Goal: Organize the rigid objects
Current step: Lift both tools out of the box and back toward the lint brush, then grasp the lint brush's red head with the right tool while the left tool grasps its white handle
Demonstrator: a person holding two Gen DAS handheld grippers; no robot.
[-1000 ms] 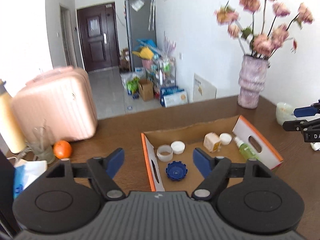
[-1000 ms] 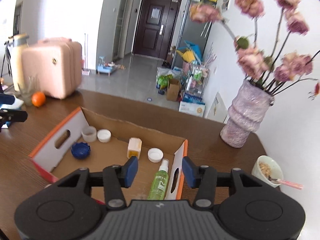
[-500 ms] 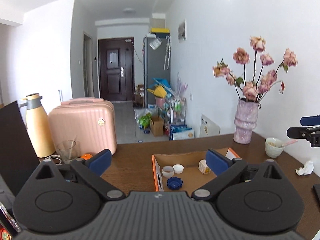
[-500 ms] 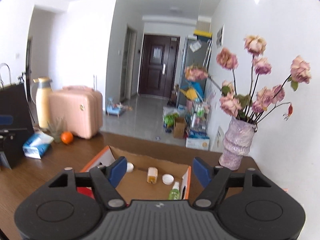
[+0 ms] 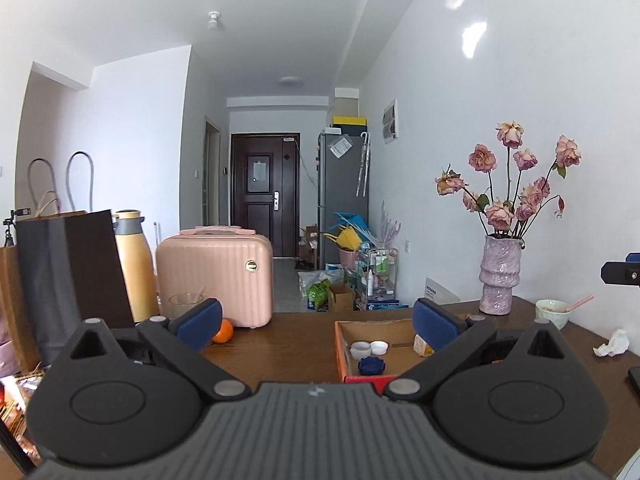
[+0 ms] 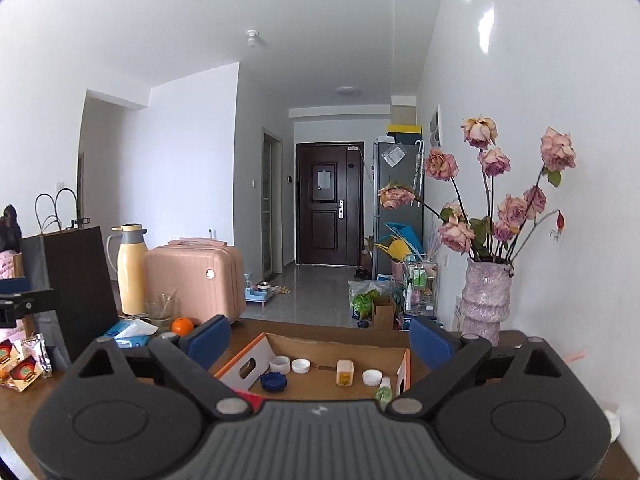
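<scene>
The left gripper stands wide open with nothing between its blue pads, held level above the near edge of the brown table. The right gripper is empty too, and its jaws are opening, already spread wide.

Ahead of both sits the shallow cardboard box with orange-edged flaps, resting on the table. Inside it, from the right wrist view, lie a blue ridged cap at the near left, a small white cup and a white lid just beside each other behind it, a small yellow-labelled bottle near the middle, another white cap to its right, and a green spray bottle lying against the right wall, partly hidden by the gripper body.

Beyond the box stand a purple vase of faded pink roses, a pink suitcase, a yellow thermos and an orange.
</scene>
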